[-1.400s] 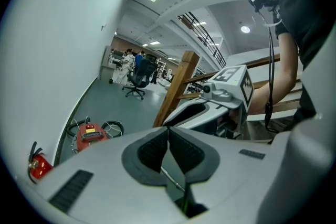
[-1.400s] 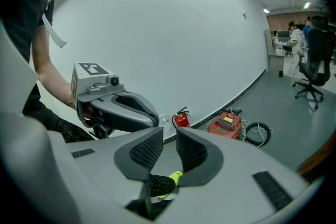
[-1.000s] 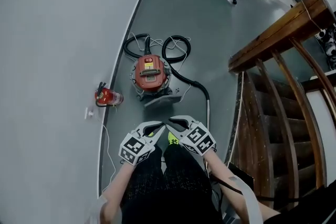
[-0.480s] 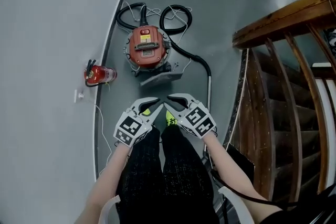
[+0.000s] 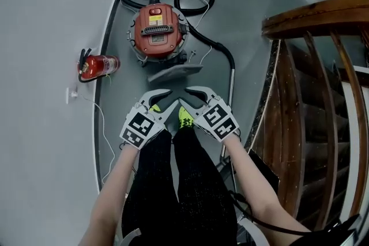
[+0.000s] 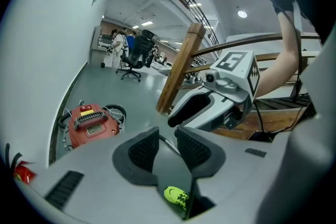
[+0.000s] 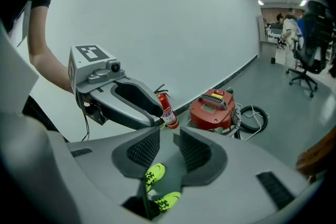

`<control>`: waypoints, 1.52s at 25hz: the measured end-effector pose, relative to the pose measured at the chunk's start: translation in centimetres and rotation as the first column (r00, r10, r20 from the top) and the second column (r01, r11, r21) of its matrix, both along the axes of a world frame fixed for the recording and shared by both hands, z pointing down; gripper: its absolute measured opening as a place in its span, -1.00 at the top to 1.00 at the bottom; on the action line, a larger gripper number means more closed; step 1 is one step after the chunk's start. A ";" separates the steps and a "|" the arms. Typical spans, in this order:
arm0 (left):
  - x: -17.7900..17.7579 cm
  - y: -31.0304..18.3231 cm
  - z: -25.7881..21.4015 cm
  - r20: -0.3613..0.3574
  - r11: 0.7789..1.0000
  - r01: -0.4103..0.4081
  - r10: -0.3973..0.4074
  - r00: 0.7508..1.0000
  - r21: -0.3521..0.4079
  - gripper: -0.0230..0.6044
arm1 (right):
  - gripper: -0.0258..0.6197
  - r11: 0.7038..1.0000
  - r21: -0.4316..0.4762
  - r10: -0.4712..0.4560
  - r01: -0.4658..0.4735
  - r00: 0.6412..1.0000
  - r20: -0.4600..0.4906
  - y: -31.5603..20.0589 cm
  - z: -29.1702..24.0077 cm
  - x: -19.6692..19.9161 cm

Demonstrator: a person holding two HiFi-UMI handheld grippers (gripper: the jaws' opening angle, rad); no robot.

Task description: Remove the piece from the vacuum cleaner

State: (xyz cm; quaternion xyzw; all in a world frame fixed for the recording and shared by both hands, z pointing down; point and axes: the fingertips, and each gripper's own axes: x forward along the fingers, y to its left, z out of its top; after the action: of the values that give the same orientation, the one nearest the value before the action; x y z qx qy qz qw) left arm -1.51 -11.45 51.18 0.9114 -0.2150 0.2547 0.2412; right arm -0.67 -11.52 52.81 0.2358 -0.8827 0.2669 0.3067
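**Both grippers empty, vacuum cleaner out ahead of the jaws**

The left gripper (image 5: pixel 160 102) and the right gripper (image 5: pixel 185 98) hang side by side in front of the person's legs, their tips angled toward each other and close together but apart. In each gripper view the two ribbed pads stand parted with a clear gap. Both pairs of jaws have just been opening, and nothing sits between them. Through the gaps only the grey floor (image 5: pixel 242 3) and the person's yellow-green shoes (image 7: pixel 155 173) show, below the jaws.

The red vacuum cleaner (image 5: pixel 157 30) stands on the floor well ahead of both sets of jaws, touched by neither. From the left gripper (image 6: pixel 167 147) it lies ahead and off to the left of the pads (image 6: pixel 90 124). From the right gripper (image 7: pixel 169 147) it lies ahead and slightly right (image 7: pixel 212 109).

A grey flat piece (image 5: pixel 174 72) lies at the cleaner's near side, between the canister and the jaw tips. Whether it is attached cannot be told. The black hose (image 5: pixel 199 37) loops behind the cleaner and runs to a metal wand (image 5: pixel 232 89) just right of the right jaws. A red fire extinguisher (image 5: pixel 95 66) lies ahead and left of the left jaws.
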 end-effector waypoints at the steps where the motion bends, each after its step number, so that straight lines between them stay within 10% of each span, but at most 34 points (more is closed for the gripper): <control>1: -0.1 -0.2 0.7 0.004 1.000 -0.001 0.001 1.000 -0.003 0.59 | 0.55 1.000 0.003 -0.004 0.004 1.000 -0.004 -0.3 0.6 0.0; 38: -1.1 -3.9 16.6 0.233 0.990 -0.105 0.081 0.969 0.094 0.21 | 0.16 0.958 0.040 -0.265 0.284 0.929 -0.260 -3.2 17.0 -1.2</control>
State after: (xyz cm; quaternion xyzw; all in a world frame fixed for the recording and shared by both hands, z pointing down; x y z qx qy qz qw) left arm -2.61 -15.30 67.76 0.8966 -0.2113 0.3572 0.1542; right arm -1.87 -14.68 69.84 0.1538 -0.8704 0.1550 0.4413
